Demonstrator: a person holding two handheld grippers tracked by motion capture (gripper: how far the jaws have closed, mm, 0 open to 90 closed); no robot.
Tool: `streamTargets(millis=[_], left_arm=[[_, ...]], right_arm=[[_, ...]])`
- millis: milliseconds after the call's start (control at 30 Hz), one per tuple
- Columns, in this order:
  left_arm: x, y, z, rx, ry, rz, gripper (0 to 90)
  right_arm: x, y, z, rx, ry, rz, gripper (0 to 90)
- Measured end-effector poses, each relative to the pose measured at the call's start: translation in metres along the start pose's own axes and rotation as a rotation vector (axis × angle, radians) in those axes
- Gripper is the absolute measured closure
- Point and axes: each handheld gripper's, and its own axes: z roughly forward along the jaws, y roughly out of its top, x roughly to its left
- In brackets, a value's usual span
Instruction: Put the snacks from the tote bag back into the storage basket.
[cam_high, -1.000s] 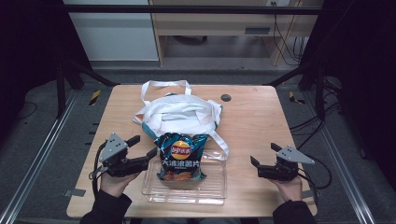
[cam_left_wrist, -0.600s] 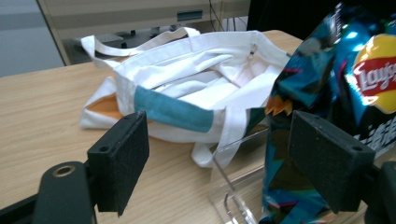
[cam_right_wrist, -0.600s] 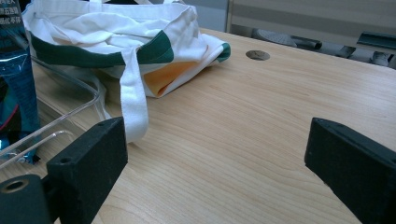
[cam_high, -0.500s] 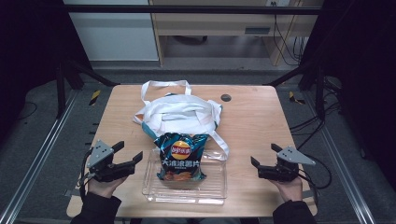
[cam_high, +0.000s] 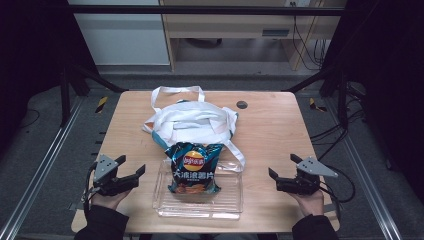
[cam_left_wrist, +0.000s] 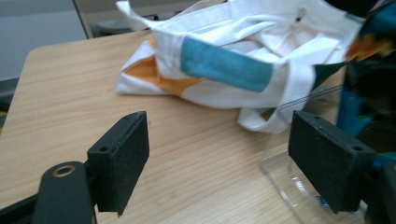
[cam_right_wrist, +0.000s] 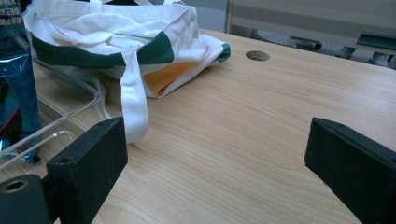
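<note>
A blue chip bag (cam_high: 192, 167) lies in a clear plastic tray (cam_high: 231, 200) near the table's front edge. Behind it a white tote bag (cam_high: 192, 120) with teal trim lies crumpled; its strap trails over the tray's right rim. My left gripper (cam_high: 132, 171) stands open at the front left, a short way left of the tray, nothing between its jaws. Its own view faces the tote bag (cam_left_wrist: 243, 60) and the tray's corner (cam_left_wrist: 285, 172). My right gripper (cam_high: 282, 167) stands open at the front right over bare wood, facing the tote bag (cam_right_wrist: 121, 42) and chip bag (cam_right_wrist: 16, 70).
The wooden table (cam_high: 280, 130) has a small round dark mark (cam_high: 242, 104) at the back right of centre. Metal frame rails and cables run along the floor on both sides. A cabinet stands beyond the far edge.
My left gripper has drawn back toward the front left corner of the table, away from the tray. The right gripper has stayed put.
</note>
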Motion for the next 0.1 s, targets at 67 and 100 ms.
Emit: streamTargets(millis=[67,100], left_arm=[[0.0046,-0.0018,0.0002,0.003,0.008,-0.022,19.8],[0.0058,-0.0022,0.0003,-0.004,0.010,-0.031,19.8]], right_arm=[[0.0005,-0.0002,0.0001,0.001,0.002,0.001,6.2],[0.0008,-0.0002,0.0001,0.000,0.003,0.003,6.2]])
